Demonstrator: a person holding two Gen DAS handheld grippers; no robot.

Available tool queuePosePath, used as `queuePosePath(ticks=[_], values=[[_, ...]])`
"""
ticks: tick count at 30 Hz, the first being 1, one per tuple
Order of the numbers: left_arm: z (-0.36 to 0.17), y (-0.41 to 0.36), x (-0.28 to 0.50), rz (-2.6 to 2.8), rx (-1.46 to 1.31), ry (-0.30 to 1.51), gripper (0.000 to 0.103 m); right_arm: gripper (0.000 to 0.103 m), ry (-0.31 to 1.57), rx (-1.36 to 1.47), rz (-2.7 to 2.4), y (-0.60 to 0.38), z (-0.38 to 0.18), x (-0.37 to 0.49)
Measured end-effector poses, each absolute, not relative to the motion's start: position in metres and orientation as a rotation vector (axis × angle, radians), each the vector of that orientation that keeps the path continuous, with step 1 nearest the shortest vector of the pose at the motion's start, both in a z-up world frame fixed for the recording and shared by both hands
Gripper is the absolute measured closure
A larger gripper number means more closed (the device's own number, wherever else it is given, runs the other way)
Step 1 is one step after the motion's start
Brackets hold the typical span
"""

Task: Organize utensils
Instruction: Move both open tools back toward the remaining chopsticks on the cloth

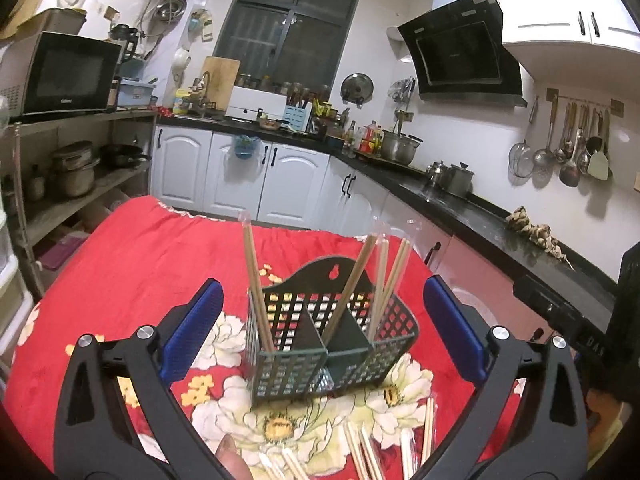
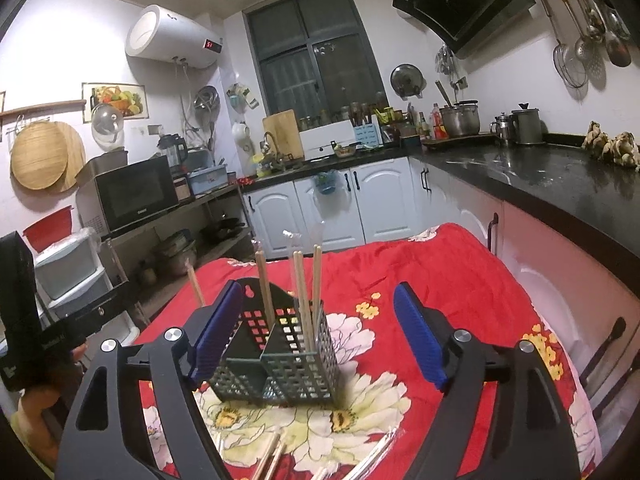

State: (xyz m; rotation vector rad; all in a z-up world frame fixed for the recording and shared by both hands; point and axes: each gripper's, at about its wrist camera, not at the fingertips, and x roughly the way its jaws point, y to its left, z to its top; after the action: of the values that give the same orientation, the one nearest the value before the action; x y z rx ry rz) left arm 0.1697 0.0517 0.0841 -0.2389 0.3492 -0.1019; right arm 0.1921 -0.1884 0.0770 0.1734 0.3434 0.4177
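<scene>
Nearest the left wrist camera, loose wrapped chopsticks (image 1: pixel 384 448) were seen lying on the red floral cloth (image 1: pixel 120 264) that covered the desk, just in front of the utensil basket (image 1: pixel 328 344). The left gripper (image 1: pixel 324 332) was held with its blue fingers (image 1: pixel 192 332) spread wide, nothing pinched between them; the basket was framed by them but not touched. The right gripper (image 2: pixel 316 340) was likewise spread and empty, its left finger (image 2: pixel 216 332) just beside the basket's near corner.

The basket stood upright in the middle of the cloth, divided into three compartments. About five chopstick pieces could be counted standing in it: one in the left compartment, one leaning in the middle, some three in the right. At least five more lay loose in front, though the bottom edge cut them off.

A placing step was judged complete. Next, a loose chopstick would have to be reached below the fingers, pinched, and lifted into a compartment.
</scene>
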Motion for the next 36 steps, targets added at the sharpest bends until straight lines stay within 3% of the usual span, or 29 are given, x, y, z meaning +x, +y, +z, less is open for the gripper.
queuePosePath(ticks=[36], values=[[0.004,0.068,0.151,-0.071,-0.279,0.57,0.011,0.018,0.507,0.08,0.472,-0.169,0.028,0.16]])
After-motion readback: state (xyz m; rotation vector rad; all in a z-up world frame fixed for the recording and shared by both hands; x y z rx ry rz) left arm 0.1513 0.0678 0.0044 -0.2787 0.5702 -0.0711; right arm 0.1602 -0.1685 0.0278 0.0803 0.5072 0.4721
